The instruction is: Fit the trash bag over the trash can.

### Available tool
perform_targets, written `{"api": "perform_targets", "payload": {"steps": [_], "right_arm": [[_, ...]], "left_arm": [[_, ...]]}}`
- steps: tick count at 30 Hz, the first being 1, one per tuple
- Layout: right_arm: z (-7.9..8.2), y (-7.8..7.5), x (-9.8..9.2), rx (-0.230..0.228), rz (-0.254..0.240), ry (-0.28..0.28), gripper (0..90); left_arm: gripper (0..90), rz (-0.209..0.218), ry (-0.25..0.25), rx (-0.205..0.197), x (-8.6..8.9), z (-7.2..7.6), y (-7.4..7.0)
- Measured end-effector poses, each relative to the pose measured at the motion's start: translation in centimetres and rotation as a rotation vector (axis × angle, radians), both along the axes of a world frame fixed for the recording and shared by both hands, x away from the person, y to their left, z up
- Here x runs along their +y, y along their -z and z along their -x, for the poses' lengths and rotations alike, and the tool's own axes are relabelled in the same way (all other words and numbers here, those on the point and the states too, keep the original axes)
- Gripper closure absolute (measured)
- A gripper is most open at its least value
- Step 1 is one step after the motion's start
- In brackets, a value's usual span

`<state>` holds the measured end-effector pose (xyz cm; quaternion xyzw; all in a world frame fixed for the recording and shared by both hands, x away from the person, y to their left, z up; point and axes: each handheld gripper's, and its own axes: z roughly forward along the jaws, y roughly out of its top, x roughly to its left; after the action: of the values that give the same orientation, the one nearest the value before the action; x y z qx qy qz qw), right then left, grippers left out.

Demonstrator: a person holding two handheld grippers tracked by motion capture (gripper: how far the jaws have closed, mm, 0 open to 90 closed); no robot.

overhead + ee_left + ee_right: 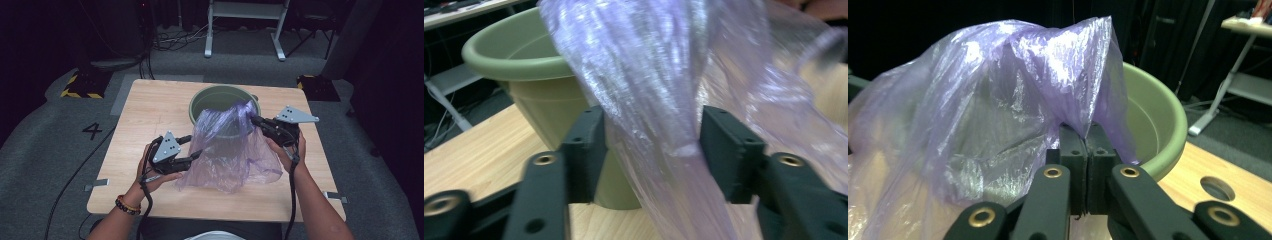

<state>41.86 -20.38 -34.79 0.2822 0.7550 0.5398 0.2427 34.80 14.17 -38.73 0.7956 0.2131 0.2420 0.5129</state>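
A thin purple plastic bag hangs in front of a green bucket on the wooden table. My right gripper is shut on the bag's upper edge and holds it up over the bucket's rim. In the right gripper view its jaws meet on a pinch of the bag, with the bucket behind. My left gripper is at the bag's left side, jaws apart. In the left gripper view the bag runs down between the left gripper's spread jaws, and the bucket stands behind.
The bag's lower part lies spread on the table near the front edge. A round hole shows in the tabletop by the bucket. Beyond the table stand a white frame, cables and two yellow-black striped bases.
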Motion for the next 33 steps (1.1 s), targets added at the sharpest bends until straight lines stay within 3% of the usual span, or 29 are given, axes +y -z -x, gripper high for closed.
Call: {"api": "perform_targets", "payload": {"steps": [2,3,4,7,8,10,11,13,16,19,20,21,23,24,28,29,30,33], "right_arm": [[-0.2,-0.1,0.2,0.008,0.010,0.010,86.2],[-0.2,-0.1,0.2,0.008,0.010,0.010,86.2],[-0.4,-0.1,0.4,0.019,0.026,0.013,84.9],[-0.7,-0.3,0.6,0.038,0.053,0.015,80.3],[-1.0,-0.5,0.7,0.062,0.070,0.014,75.6],[-1.1,-0.6,0.7,0.061,0.076,0.026,72.8],[-1.2,-0.9,0.5,0.054,0.066,0.032,63.9],[-1.1,-1.0,0.4,0.049,0.061,0.025,63.0],[-0.7,-1.4,-0.2,0.009,0.081,0.018,50.6],[-0.4,-1.5,-0.6,-0.017,0.101,0.025,43.3],[0.3,-1.7,-0.8,-0.066,0.158,0.011,39.7],[0.3,-1.7,-0.8,-0.066,0.158,0.011,39.7],[1.1,-1.9,-0.8,-0.121,0.224,0.021,35.9],[1.5,-1.9,-0.8,-0.136,0.231,0.022,34.2],[3.5,-1.7,-2.3,-0.160,0.137,-0.049,33.4],[3.5,-1.7,-2.3,-0.160,0.137,-0.049,33.4],[4.3,-1.0,-2.9,-0.145,0.114,-0.088,31.9],[4.7,-0.4,-3.3,-0.115,0.107,-0.102,29.5]], "left_arm": [[62.4,-0.014,0.010,-0.012,-0.2,0.1,0.0],[62.4,-0.024,0.023,-0.023,-0.4,0.3,-0.1],[73.6,-0.061,0.045,-0.051,-0.7,0.5,-0.3],[85.3,-0.095,0.055,-0.078,-1.0,0.6,-0.5],[86.9,-0.107,0.055,-0.086,-1.2,0.6,-0.7],[88.4,-0.119,0.042,-0.096,-1.4,0.4,-0.9],[89.6,-0.119,0.035,-0.098,-1.4,0.4,-1.0],[89.7,-0.110,0.022,-0.104,-1.3,0.1,-1.2],[89.9,-0.068,0.003,-0.090,-0.9,-0.4,-1.6],[89.9,-0.059,0.005,-0.083,-0.7,-0.4,-1.6],[89.9,-0.060,0.006,-0.083,-0.7,-0.4,-1.5],[89.9,-0.060,0.002,-0.087,-0.7,-0.3,-1.5],[89.9,-0.063,0.008,-0.095,-0.8,0.0,-1.5],[89.9,-0.061,0.005,-0.096,-0.9,0.0,-1.4],[89.9,-0.062,-0.010,-0.093,-1.0,0.0,-1.3],[89.8,-0.062,-0.010,-0.093,-1.0,0.0,-1.3],[89.9,-0.062,-0.012,-0.095,-1.0,0.0,-1.3],[89.9,-0.065,-0.013,-0.101,-1.1,0.0,-1.3]]}}
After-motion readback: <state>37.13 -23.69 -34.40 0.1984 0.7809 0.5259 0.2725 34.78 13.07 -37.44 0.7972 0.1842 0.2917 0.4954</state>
